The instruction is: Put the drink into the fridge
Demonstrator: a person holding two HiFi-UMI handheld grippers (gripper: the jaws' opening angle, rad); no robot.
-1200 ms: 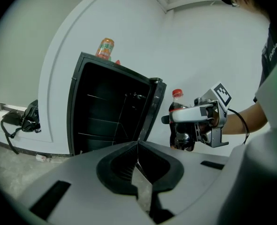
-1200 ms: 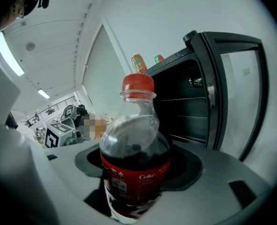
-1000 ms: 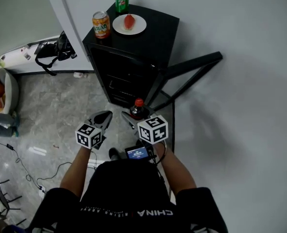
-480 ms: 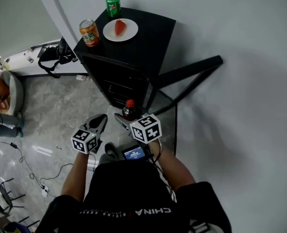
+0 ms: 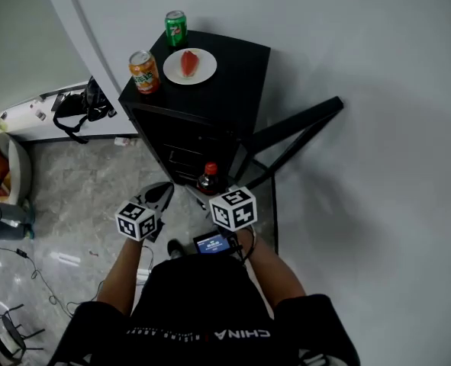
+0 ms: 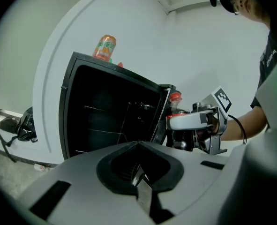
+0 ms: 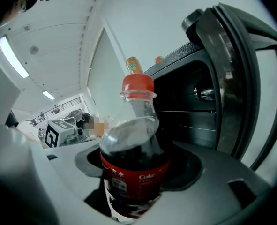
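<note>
The black fridge (image 5: 236, 59) stands against the wall in front of you. Its door (image 5: 294, 128) is swung wide to your right, so the dark interior with its wire shelves faces you. Your right gripper (image 5: 212, 189) is clamped on the drink, a cola bottle (image 5: 211, 175) with a red cap. It holds the bottle upright by the lower body, just in front of the opening and not yet inside. Your left gripper (image 5: 161, 194) hovers just beside it on your left with its jaws pressed together and nothing between them. On the fridge top sit a white plate (image 5: 206, 65) with a red slice of fruit, an orange can (image 5: 143, 71) and a green can (image 5: 175, 27), none of which you need. By the look of it, you are on the carry-in step, with the bottle gripped, the door open, and only the placing left. For the next move, bring the bottle forward and low through the opening, keeping it upright and clear of the door edge on your right. Choose a level tall enough for the cap, because the wire shelves look closely spaced. Set the base down flat before you spread the right jaws, and back out straight so you don't tip it. Your left gripper is free for the door afterwards.
</note>
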